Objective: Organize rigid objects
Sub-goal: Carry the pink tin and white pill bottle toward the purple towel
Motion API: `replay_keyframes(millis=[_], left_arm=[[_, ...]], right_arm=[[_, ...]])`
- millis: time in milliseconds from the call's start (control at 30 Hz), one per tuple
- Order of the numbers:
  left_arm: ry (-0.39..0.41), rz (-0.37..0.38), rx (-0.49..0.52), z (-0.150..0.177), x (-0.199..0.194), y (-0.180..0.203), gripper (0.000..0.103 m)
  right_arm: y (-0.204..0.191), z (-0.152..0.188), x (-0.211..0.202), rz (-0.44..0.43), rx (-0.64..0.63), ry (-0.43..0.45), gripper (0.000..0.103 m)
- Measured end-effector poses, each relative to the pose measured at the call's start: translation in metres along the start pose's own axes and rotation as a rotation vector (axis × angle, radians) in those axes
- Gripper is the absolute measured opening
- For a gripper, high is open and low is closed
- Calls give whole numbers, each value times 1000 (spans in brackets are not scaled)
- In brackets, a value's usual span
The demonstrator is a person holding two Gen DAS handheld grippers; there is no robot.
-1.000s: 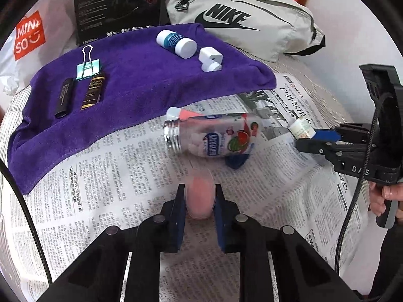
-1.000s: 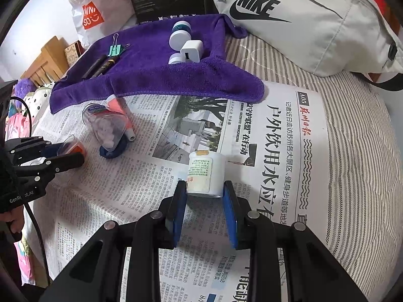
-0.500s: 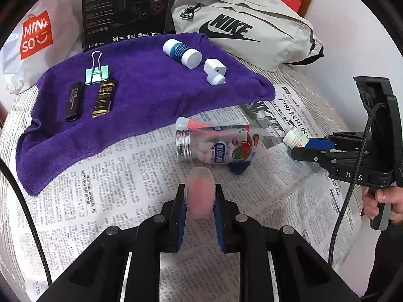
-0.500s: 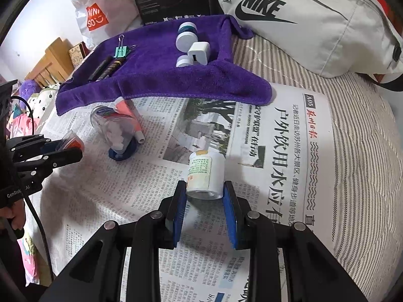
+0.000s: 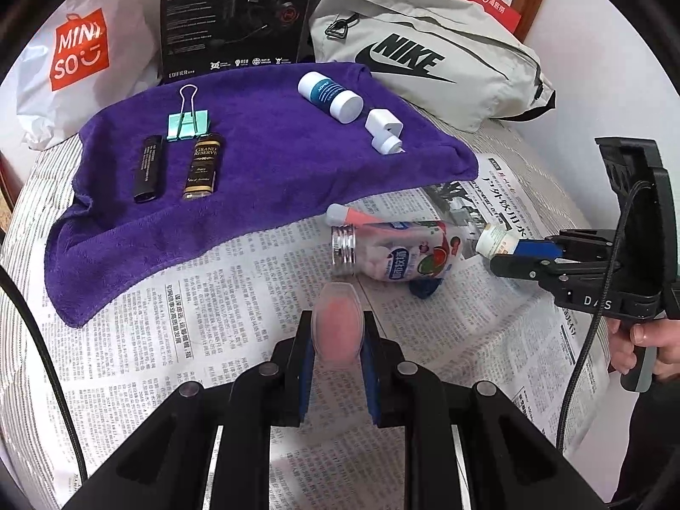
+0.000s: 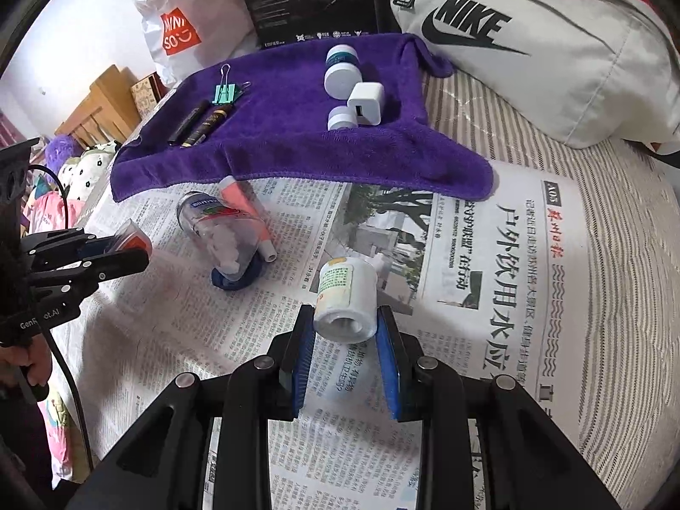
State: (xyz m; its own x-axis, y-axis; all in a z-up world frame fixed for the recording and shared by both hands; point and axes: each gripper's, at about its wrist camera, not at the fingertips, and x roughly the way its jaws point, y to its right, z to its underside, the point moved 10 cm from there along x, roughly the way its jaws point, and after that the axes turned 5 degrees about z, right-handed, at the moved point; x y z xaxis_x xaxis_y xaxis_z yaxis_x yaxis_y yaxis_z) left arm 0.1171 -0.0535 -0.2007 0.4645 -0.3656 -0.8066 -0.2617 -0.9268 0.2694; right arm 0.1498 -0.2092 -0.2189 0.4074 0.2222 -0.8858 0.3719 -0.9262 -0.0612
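Grippers are both clenched on small items. A translucent pink capsule case (image 5: 338, 325) is pinched between the pads of the left gripper (image 5: 338, 340), above the newspaper (image 5: 170, 340). A white pill bottle (image 6: 346, 299) is clamped across its body by the right gripper (image 6: 345, 331). Both look light, stiff and smooth, so slipping is judged possible; a grip across the middle suits them. Beyond lies a purple towel (image 5: 263, 170) bearing sorted objects.

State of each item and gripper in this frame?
Left gripper: shut on pink case, lifted.
Right gripper: shut on white pill bottle, lifted.
Candy bottle: capped, on its side on newspaper.
Binder clip: flat on purple towel.
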Motion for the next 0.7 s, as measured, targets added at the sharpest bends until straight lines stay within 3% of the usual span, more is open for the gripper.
replay_keyframes(millis=[233, 433, 700], left_arm=[[-16, 11, 1, 2, 8, 4, 19], [-37, 25, 21, 4, 19, 15, 19], [-60, 21, 55, 5, 29, 26, 19]], right_arm=[[-4, 3, 8, 21, -20, -23, 29], [-7, -3, 12, 24, -18, -24, 36], [-7, -7, 15, 55, -52, -6, 32]])
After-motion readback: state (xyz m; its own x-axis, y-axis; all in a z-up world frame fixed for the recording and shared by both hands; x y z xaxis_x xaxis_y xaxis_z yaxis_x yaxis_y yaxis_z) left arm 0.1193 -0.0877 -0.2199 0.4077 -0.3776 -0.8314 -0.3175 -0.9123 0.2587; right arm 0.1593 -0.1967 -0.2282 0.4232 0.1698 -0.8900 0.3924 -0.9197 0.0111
